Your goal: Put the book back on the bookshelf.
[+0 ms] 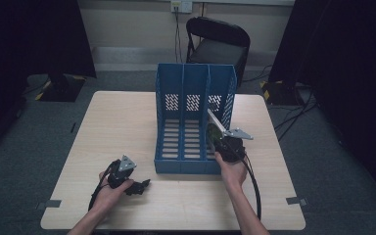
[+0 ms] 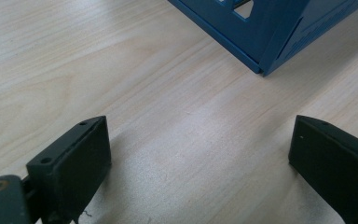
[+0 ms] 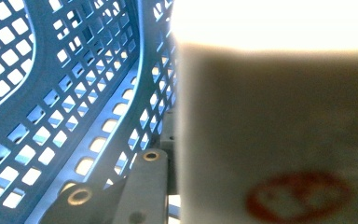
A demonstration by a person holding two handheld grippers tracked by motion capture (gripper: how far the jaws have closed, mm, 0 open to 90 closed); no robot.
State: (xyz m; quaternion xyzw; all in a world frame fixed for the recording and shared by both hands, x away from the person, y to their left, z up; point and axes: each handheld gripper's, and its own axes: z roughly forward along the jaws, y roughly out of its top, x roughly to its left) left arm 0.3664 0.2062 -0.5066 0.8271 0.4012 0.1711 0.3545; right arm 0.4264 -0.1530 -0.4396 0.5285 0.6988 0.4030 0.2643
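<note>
Table of pale wood stands on grey carpet, a black chair behind. Right gripper clamps a flat booklet inside the blue file rack's right slot; left gripper rests wide open, holding nothing.

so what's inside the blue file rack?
The blue file rack has three slots; the left two look empty. The right claw holds a flat book at the rightmost slot; its lower end is hidden.
</note>
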